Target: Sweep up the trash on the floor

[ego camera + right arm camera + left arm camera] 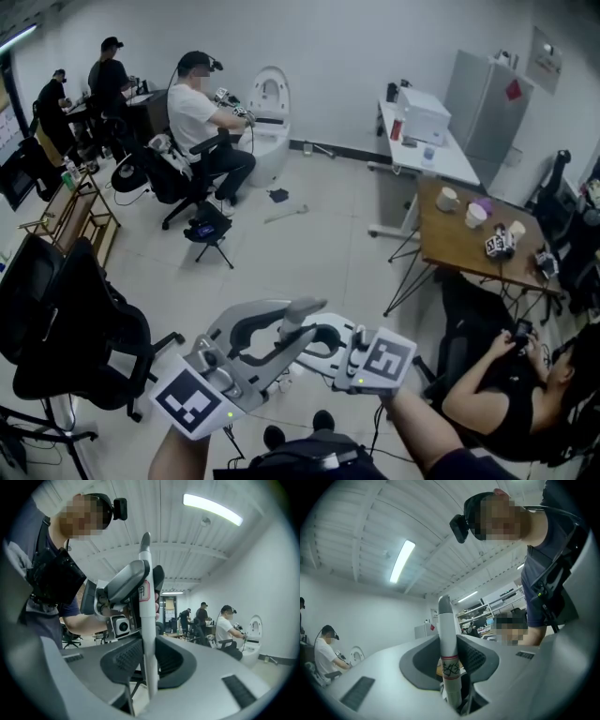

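Left gripper point(451, 667) and right gripper point(149, 663) both clamp a white handle point(445, 634). A mug point(448, 198) stands on the wooden surface point(450, 246), its contents hidden.

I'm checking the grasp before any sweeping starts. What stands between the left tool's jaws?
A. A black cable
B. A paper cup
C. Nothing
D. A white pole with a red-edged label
D: in the left gripper view the left tool has its jaws closed on a white pole with a grey tip and a red-edged label.
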`<state>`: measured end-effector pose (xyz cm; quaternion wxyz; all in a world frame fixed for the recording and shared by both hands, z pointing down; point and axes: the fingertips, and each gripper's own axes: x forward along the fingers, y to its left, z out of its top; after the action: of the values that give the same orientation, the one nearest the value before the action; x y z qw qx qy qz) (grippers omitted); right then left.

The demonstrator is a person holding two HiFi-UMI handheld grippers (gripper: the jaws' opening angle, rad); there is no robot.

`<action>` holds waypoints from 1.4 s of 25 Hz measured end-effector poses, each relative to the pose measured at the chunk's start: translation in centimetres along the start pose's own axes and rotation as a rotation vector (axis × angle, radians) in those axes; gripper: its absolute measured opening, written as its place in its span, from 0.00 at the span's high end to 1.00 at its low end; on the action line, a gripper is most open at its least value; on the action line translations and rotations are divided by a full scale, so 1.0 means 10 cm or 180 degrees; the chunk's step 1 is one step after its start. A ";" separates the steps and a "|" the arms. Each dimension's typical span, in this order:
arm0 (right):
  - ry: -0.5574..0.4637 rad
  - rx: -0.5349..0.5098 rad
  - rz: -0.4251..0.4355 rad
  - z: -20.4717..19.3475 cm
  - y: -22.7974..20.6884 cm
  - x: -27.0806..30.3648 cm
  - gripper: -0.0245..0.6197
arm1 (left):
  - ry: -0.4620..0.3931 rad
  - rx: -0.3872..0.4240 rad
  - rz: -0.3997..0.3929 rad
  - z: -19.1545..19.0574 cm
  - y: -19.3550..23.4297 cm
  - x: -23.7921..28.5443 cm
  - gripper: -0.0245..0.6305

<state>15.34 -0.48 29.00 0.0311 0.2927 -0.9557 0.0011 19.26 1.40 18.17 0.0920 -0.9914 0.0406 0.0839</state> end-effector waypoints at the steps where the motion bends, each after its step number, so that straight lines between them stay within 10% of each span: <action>1: -0.0005 -0.0019 -0.0023 0.01 0.01 0.02 0.81 | -0.0017 0.0012 0.0040 0.02 0.01 -0.03 0.81; 24: -0.0033 -0.0378 -0.1136 0.15 0.01 -0.04 0.83 | -0.0309 0.0229 0.0790 0.21 0.03 -0.12 0.81; 35: -0.0086 -0.0394 -0.1067 0.17 -0.01 0.04 0.83 | -0.0144 0.0471 0.0937 0.20 0.09 -0.10 0.80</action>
<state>14.95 -0.81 27.30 0.0360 0.4454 -0.8921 -0.0669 17.85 1.00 16.30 0.1524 -0.9631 0.1894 0.1155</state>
